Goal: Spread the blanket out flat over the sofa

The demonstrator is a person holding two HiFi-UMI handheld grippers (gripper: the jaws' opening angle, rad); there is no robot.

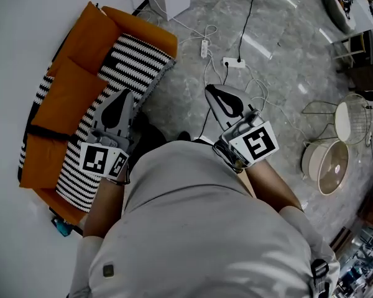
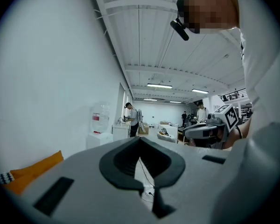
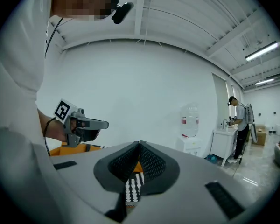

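Near sofa, tools seemingly closed, empty

A grey marbled floor spreads ahead of the fingertips of the right gripper, with a white power strip and loose cables just beyond them — a wire-frame chair stands well off to their right. Left of the left gripper fingertips rises a bare white wall, with a water dispenser ahead against it — long ceiling lights glow overhead.

B/w striped blanket lies along orange sofa, top left. Left gripper over blanket, right gripper over marble floor; both w/ jaws together.
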